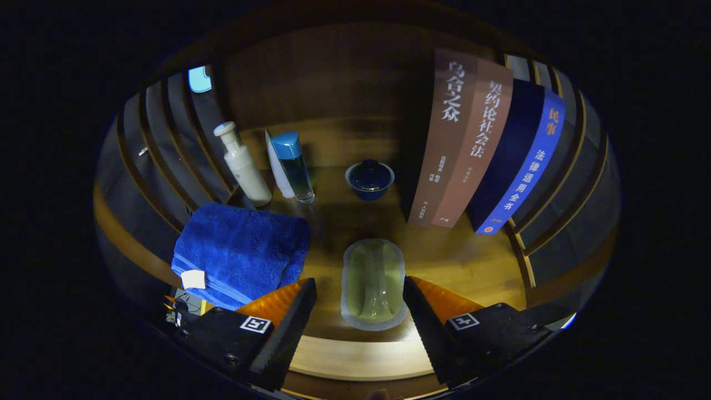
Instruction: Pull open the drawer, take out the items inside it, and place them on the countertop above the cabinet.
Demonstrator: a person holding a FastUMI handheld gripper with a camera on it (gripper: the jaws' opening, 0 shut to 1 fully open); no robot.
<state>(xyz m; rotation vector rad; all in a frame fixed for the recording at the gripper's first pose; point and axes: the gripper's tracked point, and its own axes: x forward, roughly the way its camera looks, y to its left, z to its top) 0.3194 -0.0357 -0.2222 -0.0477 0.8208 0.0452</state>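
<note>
lying between the open fingers of the gripper [360, 303], untouched, a green pouch [373, 283]; towel [241, 253] beside, its near corner hidden by one finger.

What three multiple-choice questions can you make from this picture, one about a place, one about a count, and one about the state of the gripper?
1. Where does the pale green object lie?
A. On the folded blue towel
B. On the wooden surface between the open fingers
C. Behind the books

2. How many bottles stand beside the blue towel?
A. Two
B. Four
C. None

3. What is the gripper doing?
A. Shut on the lidded cup
B. Shut on a bottle
C. Open, with nothing held

Answers:
1 B: the green object rests on the wood with one finger on each side, neither visibly pressing on it.
2 A: a white bottle and a blue-capped bottle stand just beyond the towel.
3 C: the fingers stand wide apart, and the dark blue lidded cup sits far beyond them.
</note>
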